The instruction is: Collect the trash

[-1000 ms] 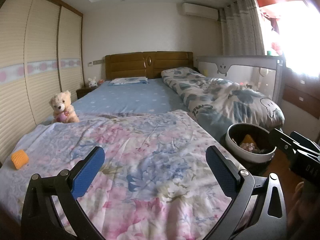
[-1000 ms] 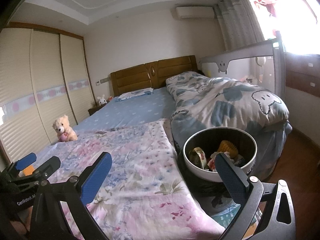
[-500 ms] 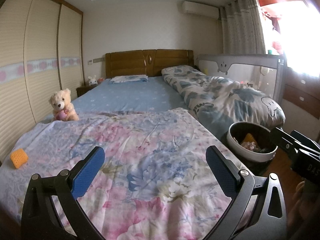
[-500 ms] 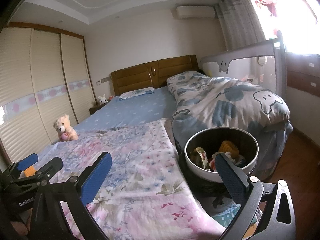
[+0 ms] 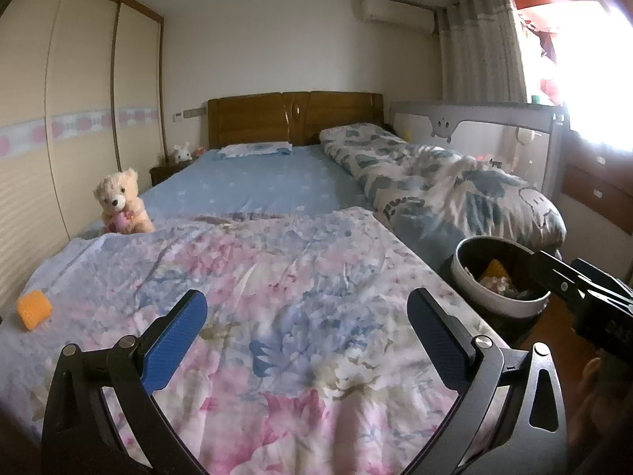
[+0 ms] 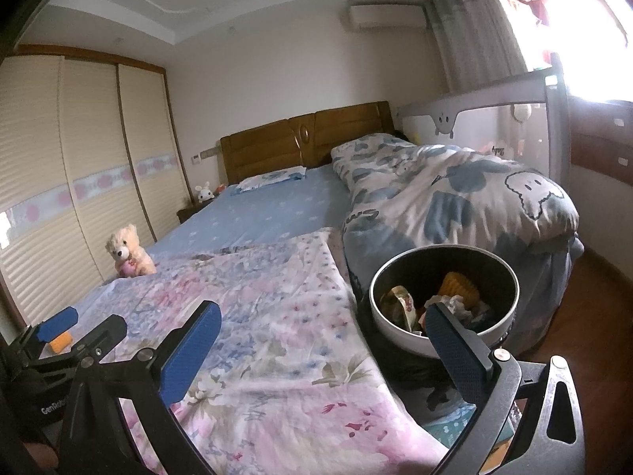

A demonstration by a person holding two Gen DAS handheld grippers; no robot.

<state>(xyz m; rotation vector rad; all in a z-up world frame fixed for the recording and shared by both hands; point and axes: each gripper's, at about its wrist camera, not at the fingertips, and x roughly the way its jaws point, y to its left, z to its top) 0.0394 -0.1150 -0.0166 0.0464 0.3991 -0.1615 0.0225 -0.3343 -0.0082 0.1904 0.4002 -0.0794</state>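
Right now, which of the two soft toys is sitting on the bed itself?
The cream teddy bear, upright at the bed's left edge, holding something pink. The small white rabbit sits farther back on the nightstand beside the headboard, not on the bed.

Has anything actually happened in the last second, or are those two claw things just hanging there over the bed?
Almost nothing changed. The views drifted slightly; nothing was picked up or dropped. The left gripper and right gripper stay open and empty above the floral quilt. The orange object still lies on the quilt's left edge, the teddy bear sits where it was, and the trash bin holds the same litter.
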